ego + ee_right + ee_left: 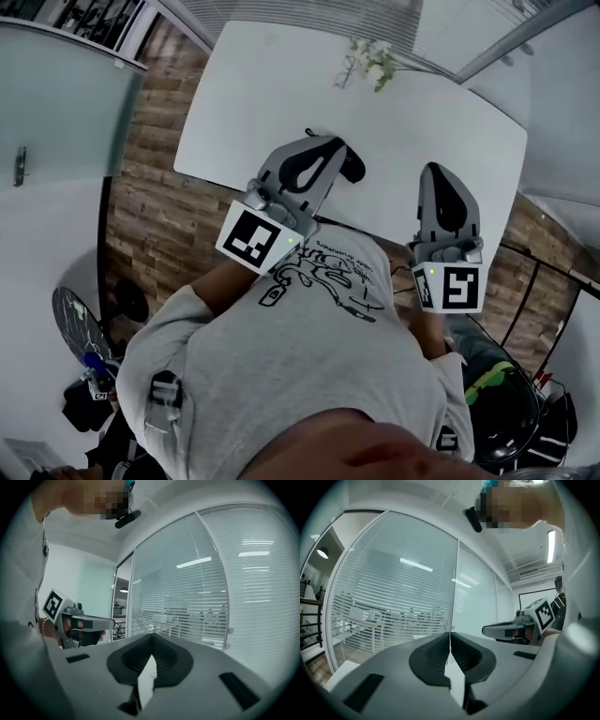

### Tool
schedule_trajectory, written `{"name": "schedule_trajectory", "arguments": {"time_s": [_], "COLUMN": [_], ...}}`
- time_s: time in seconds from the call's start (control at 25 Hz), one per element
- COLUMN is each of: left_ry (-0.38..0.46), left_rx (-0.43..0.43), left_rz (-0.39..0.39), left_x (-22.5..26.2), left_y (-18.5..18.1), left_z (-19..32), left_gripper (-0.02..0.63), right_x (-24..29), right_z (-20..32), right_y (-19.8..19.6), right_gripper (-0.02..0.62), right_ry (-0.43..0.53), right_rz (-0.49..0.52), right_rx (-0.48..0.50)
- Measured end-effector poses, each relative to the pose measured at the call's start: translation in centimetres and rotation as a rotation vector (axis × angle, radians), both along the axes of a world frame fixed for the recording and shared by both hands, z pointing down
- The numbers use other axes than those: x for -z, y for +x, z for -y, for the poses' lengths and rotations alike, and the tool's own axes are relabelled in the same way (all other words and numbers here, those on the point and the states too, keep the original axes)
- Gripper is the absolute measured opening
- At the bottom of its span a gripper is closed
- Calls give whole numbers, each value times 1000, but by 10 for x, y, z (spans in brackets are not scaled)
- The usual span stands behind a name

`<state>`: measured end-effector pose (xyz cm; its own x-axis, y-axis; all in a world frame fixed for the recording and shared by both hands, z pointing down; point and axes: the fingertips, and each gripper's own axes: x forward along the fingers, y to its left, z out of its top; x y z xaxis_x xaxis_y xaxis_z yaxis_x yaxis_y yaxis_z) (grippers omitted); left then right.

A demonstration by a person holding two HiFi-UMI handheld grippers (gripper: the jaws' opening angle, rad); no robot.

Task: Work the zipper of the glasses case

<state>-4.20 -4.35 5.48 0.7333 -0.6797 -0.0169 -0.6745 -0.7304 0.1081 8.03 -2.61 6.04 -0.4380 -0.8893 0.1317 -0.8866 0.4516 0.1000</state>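
Note:
No glasses case shows clearly in any view. In the head view a small dark object (352, 168) lies on the white table (244, 103), beside the tip of my left gripper (330, 143); I cannot tell what it is. My right gripper (437, 171) is held over the table's near edge. Both grippers are raised and point toward a glass wall with blinds. In the left gripper view the left gripper (450, 640) has its jaws together with nothing between them. In the right gripper view the right gripper (151, 640) is likewise shut and empty. Each gripper view shows the other gripper alongside.
A sprig of white flowers (369, 59) lies at the table's far edge. Wood flooring (150, 206) runs to the left of the table. Bags and dark gear (89, 375) sit on the floor at lower left, and a dark chair (502, 403) at lower right.

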Motion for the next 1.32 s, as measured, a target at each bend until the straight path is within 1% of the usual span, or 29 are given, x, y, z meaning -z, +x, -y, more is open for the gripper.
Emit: {"name": "schedule_trajectory", "arguments": {"time_s": [0.12, 0.32, 0.6, 0.76, 1.0, 1.32], "left_ry": [14, 3, 28, 23, 27, 19], "left_rx": [-3, -2, -13, -8, -6, -3], "left_rz": [-11, -22, -21, -32, -49, -55], "left_x": [11, 15, 16, 15, 21, 16], "left_y": [0, -1, 16, 23, 14, 15], "left_z": [-1, 5, 22, 35, 30, 37], "left_gripper": [21, 21, 21, 21, 21, 21], "right_x": [11, 23, 26, 25, 31, 28], "right_z": [0, 8, 26, 40, 28, 35], "right_y": [3, 8, 22, 30, 19, 19], "right_gripper": [6, 5, 4, 5, 5, 5], "right_ry": [3, 18, 37, 41, 50, 49], "right_rz": [9, 38, 54, 50, 43, 46], "right_rx": [-1, -7, -14, -12, -16, -10]}}
